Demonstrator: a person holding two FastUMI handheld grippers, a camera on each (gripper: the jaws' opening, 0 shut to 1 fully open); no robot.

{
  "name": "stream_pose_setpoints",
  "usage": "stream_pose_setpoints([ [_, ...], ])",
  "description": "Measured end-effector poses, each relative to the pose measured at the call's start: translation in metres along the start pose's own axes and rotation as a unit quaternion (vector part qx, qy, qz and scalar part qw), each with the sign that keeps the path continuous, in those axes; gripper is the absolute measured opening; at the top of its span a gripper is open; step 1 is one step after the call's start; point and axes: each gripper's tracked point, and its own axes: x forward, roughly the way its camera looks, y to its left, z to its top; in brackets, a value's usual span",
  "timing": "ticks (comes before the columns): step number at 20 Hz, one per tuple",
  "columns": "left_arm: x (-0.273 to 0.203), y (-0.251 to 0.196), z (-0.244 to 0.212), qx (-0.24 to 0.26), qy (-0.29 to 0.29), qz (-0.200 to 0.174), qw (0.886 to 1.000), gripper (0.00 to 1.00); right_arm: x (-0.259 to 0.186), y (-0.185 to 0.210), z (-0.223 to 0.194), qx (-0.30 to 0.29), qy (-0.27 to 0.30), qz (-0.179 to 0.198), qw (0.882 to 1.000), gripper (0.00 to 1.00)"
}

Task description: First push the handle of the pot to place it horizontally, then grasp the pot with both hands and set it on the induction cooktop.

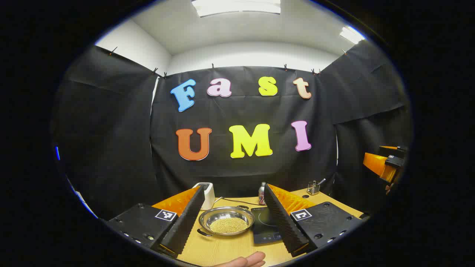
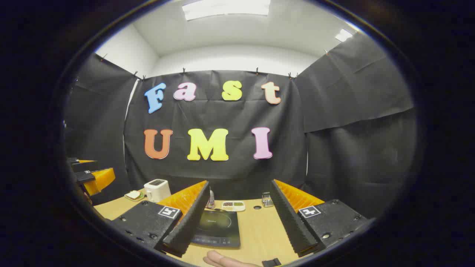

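Your left gripper (image 1: pixel 233 222) and right gripper (image 2: pixel 239 222) both hover with jaws spread; the pot (image 1: pixel 226 220) sits just beside the cooktop (image 1: pixel 265 226).

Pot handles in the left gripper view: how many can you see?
2. One handle sticks out at the near left of the pot; the other sits at its far rim, toward the cooktop.

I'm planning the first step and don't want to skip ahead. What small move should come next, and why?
Probably lower the left gripper toward the pot's near handle to push it. In the left gripper view, the pot sits on the table beside the induction cooktop, not on it. That handle points toward the camera. Both grippers are open, above the table, touching nothing.
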Motion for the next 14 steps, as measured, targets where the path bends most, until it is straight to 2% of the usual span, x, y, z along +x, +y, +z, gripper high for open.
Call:
stream_pose_setpoints([
  [1, 0.001, -0.001, -0.001, 0.001, 0.0, -0.002, 1.0, 0.96, 0.0, 0.0, 0.0, -0.001, 0.0, 0.0, 1.0, 0.98],
  [8, 0.001, -0.006, -0.002, -0.008, 0.001, -0.01, 1.0, 0.96, -0.004, 0.007, 0.007, -0.01, -0.014, 0.012, 1.0, 0.98],
  [14, 0.012, 0.011, 0.003, -0.025, -0.021, 0.016, 0.999, 0.95, -0.008, 0.006, 0.005, -0.014, -0.024, 0.013, 1.0, 1.0],
])
